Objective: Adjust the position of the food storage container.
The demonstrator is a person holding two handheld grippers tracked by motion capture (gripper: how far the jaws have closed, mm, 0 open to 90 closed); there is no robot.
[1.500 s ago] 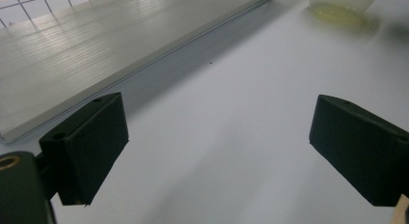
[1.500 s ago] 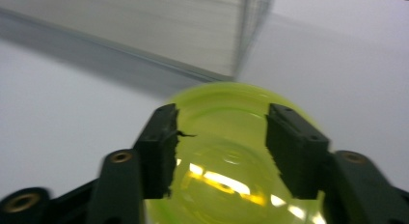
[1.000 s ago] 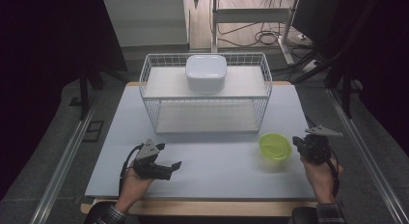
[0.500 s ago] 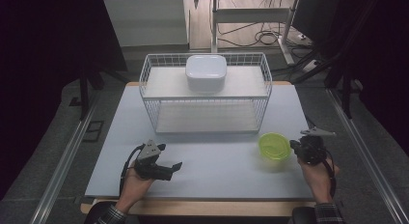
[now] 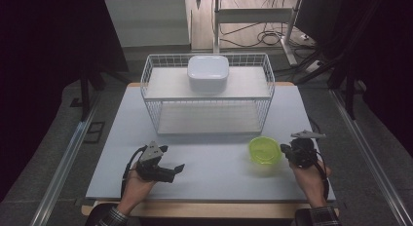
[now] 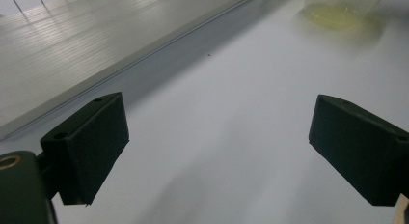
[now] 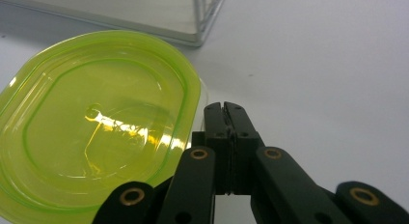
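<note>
The right gripper (image 5: 287, 150) sits low on the white table (image 5: 214, 158) with its 2 jaws pressed together and nothing between them, tips just beside the rim of the yellow-green container (image 7: 91, 122), right at its lidded edge. Well off to that gripper's left, the left gripper (image 5: 171, 160) rests on the table with jaws spread wide, just bare tabletop between them; the container is ahead of it and off to the right. Further out, past both, there's a white wire rack (image 5: 207, 97) with a white lidded box (image 5: 208, 73) on its top shelf.
</note>
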